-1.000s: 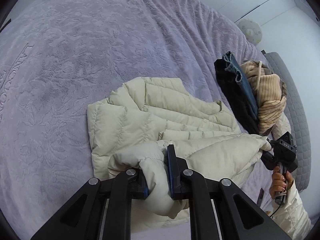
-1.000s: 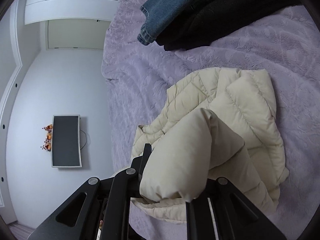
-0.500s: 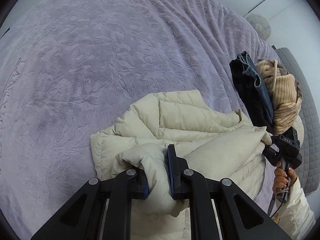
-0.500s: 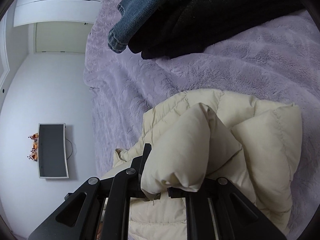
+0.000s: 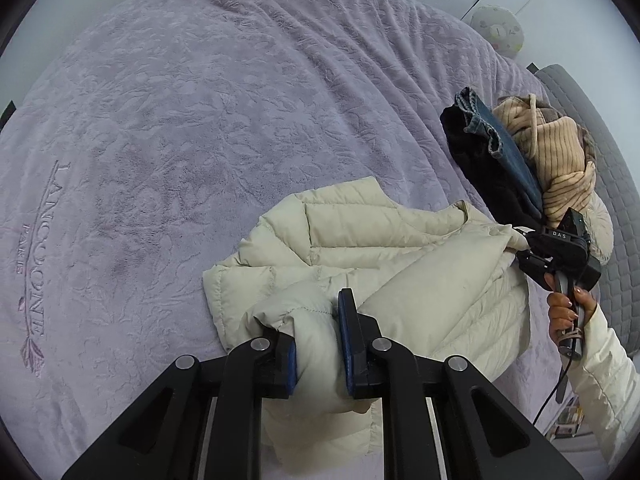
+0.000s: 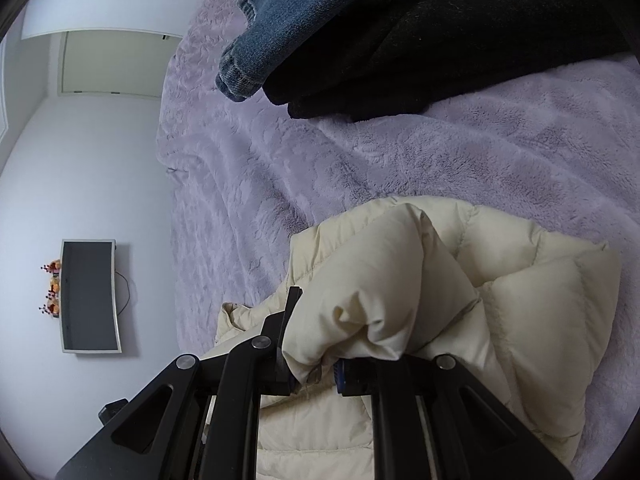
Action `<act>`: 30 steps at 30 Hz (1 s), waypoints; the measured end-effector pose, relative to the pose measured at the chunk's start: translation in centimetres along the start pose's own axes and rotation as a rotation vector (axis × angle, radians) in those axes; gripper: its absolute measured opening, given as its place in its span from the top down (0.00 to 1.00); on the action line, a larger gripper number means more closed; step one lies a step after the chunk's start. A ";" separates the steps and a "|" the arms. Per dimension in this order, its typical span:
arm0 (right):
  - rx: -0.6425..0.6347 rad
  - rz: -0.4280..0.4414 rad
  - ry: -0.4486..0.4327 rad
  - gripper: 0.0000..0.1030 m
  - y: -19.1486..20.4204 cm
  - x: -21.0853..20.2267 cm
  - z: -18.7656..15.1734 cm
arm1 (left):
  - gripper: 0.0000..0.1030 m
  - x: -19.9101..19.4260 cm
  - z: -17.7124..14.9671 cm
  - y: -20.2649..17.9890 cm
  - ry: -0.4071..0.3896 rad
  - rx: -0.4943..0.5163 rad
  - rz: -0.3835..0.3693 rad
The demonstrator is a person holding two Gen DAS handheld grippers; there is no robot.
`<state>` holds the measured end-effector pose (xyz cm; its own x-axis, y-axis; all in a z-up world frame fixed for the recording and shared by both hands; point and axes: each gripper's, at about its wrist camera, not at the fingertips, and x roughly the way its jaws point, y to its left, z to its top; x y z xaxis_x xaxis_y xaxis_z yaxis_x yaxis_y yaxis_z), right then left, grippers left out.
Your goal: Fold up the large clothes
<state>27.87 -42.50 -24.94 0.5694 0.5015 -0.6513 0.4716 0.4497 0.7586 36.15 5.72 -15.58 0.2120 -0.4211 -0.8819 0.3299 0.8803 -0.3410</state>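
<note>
Jacket: cream quilted puffer jacket (image 5: 360,248) lies part-folded on the bed.
Left hand-held gripper (image 5: 318,344): clamped on a puffy fold.
Right hand-held gripper (image 6: 314,368): pinching the jacket's far edge.
Bed: lilac embossed plush blanket (image 5: 180,120), lettering stitched at one side.
Pile: jeans (image 6: 304,16), black garment (image 6: 460,40) nearby.
Room: white walls, wall-mounted screen (image 6: 90,296).

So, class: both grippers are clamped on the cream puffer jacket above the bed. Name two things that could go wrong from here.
1. The left gripper and right gripper each pinch only a thick, slippery bunch of the puffer jacket; it may slip out.
2. The pile of jeans and black garment lies close by; the jacket's fold could land on it.
</note>
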 end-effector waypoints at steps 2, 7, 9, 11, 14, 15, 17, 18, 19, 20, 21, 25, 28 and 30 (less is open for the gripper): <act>0.029 -0.006 -0.009 0.86 -0.5 -0.2 -0.1 | 0.81 -0.4 -0.1 -0.3 -0.007 0.017 0.030; 0.077 -0.011 -0.023 0.85 -1.3 -0.4 -0.1 | 0.13 -2.5 -0.5 -0.2 -0.087 0.036 0.124; 0.063 -0.011 -0.024 0.82 -1.0 -0.8 -0.2 | 0.13 -2.8 -0.7 0.0 -0.089 0.024 0.149; 0.029 -0.008 -0.033 0.63 -0.3 -1.6 -0.3 | 0.13 -2.9 -1.1 -0.3 -0.106 0.030 0.186; -0.029 -0.009 -0.077 0.12 1.0 -3.7 -0.7 | 0.13 -3.1 -1.8 -0.9 -0.132 0.018 0.206; -0.056 -0.022 -0.088 0.12 1.5 -4.4 -0.8 | 0.13 -3.2 -2.1 -1.1 -0.145 0.011 0.207; -0.105 -0.065 -0.094 0.12 2.2 -5.8 -1.3 | 0.13 -3.1 -2.7 -1.6 -0.164 0.010 0.185; -0.132 -0.097 -0.099 0.12 2.4 -6.4 -1.7 | 0.13 -2.9 -3.0 -1.9 -0.170 0.015 0.188; -0.165 -0.129 -0.102 0.12 2.6 -6.9 -2.2 | 0.13 -2.5 -3.3 -2.4 -0.176 0.024 0.203; -0.204 -0.166 -0.100 0.12 2.8 -7.2 -2.9 | 0.13 -1.9 -3.5 -2.8 -0.178 0.034 0.220; -0.244 -0.197 -0.099 0.15 3.0 -7.4 -3.7 | 0.13 -1.2 -3.6 -3.1 -0.173 0.038 0.226; -0.366 -0.302 -0.039 0.75 2.3 -6.4 -6.9 | 0.13 1.6 -4.1 -4.1 -0.164 0.017 0.210; -0.399 -0.333 -0.007 0.77 1.1 -5.1 -8.4 | 0.13 4.1 -4.0 -4.5 -0.156 0.020 0.243; -0.404 -0.349 -0.007 0.77 0.5 -4.4 -8.6 | 0.13 5.8 -3.6 -4.3 -0.143 0.016 0.279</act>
<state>19.85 -38.14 -21.82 0.4304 0.2666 -0.8624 0.3380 0.8382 0.4279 32.61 0.28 -20.36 0.4233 -0.1916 -0.8855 0.2552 0.9630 -0.0863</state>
